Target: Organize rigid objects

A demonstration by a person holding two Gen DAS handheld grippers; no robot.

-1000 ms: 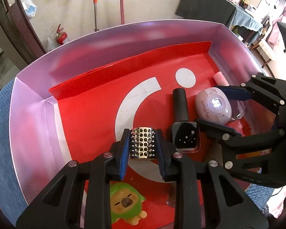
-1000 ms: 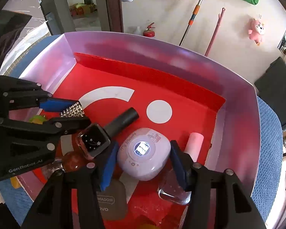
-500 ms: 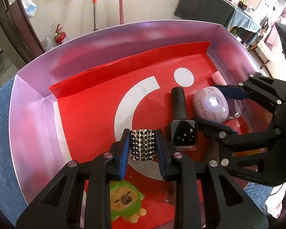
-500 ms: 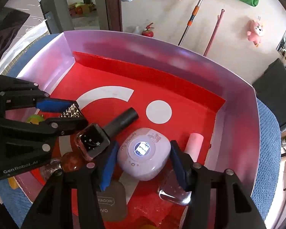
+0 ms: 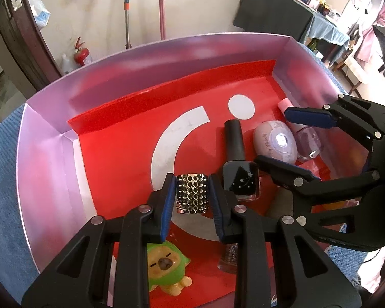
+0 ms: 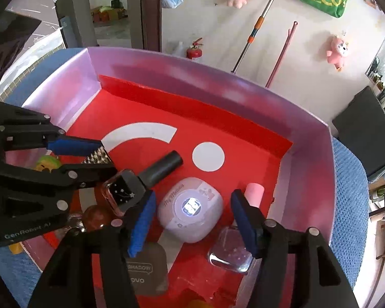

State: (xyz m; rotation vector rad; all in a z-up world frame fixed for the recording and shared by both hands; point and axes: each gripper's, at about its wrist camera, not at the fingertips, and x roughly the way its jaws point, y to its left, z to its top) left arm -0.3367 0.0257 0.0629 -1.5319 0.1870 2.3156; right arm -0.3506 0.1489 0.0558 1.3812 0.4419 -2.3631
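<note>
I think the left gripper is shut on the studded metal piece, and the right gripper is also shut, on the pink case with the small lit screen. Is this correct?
Not fully. The left gripper is shut on the studded metal piece, but the right gripper is open: the right wrist view shows its pads standing clear on both sides of the pink case, having just opened wider.

We see from two fisheye cameras, each looking steeply down along its own gripper's fingers into the same red-floored tray [image 5: 46, 138], close above its contents. The left view faces in from the tray's left part, the right view from its right. Both share the pale oval device [image 5: 274, 141] [image 6: 190, 209], and each seems to catch the other's gripper.
</note>
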